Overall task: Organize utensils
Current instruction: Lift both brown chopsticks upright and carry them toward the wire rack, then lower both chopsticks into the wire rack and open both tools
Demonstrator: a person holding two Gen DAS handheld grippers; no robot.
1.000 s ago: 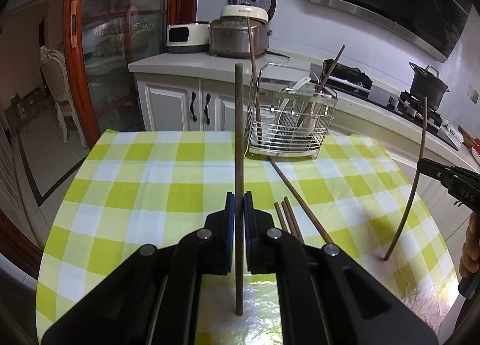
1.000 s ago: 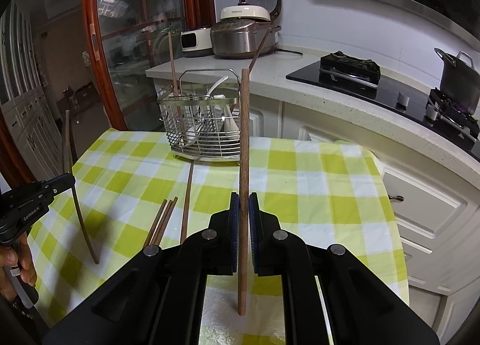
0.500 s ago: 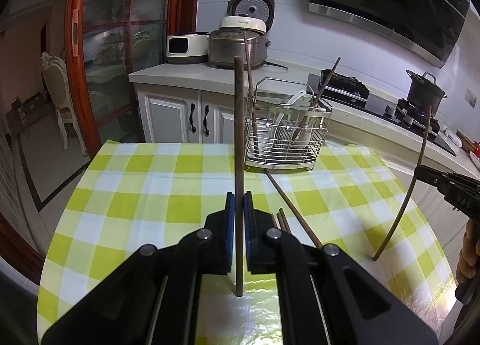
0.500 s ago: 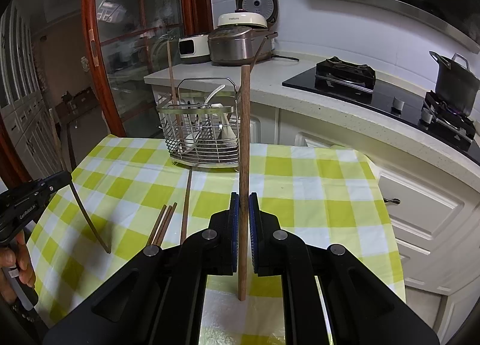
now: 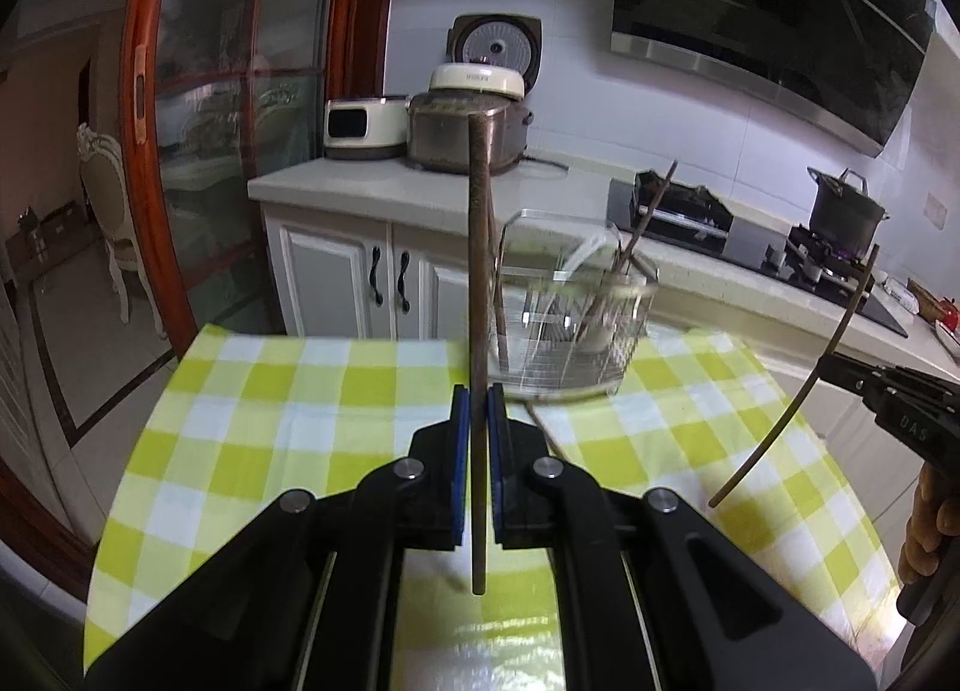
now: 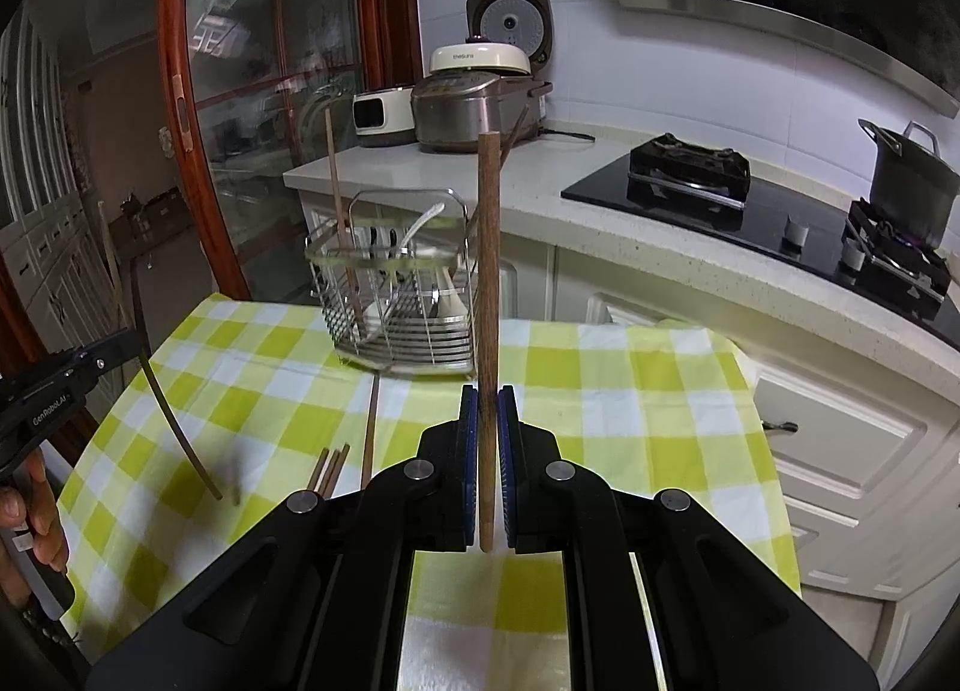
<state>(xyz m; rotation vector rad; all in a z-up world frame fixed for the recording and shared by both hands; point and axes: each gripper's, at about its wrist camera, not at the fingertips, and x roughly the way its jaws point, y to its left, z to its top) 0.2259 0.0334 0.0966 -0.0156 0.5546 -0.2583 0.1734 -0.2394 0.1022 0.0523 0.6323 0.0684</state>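
Note:
My left gripper is shut on a dark brown chopstick held upright above the table. My right gripper is shut on a lighter brown chopstick, also upright. A wire utensil basket stands at the table's far edge, just beyond both grippers; it also shows in the right wrist view. It holds chopsticks and a white spoon. Several loose chopsticks lie on the green-checked tablecloth. Each gripper shows in the other's view, the right one and the left one.
A counter behind the table carries rice cookers and a stove with a black pot. White cabinets stand close to the table's right side. A glass door with a red frame is at the left.
Both grippers have risen and moved forward toward the basket with their chopsticks. The loose chopsticks on the cloth have not moved.

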